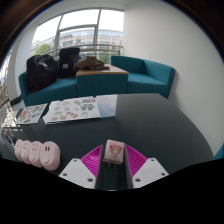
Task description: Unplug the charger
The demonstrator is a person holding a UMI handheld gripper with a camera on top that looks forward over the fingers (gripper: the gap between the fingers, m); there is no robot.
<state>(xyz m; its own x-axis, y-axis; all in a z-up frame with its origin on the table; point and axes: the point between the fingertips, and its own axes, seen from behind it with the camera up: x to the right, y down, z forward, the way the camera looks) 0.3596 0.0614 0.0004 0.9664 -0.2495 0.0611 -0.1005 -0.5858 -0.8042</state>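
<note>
A small pink charger (113,151) with a cartoon face on it sits between my gripper's (113,160) two fingers, which press on its sides. It is held up above the dark table (150,125), apart from the pink and white power strip (36,153) that lies on the table to the left of the fingers. The charger's prongs seem to show just under it. The magenta pads (94,157) flank it on both sides.
Printed sheets (78,109) lie on the table beyond the fingers, to the left. A teal sofa (140,72) with dark bags (50,68) stands at the back under a window, with a wooden coffee table (102,75) before it.
</note>
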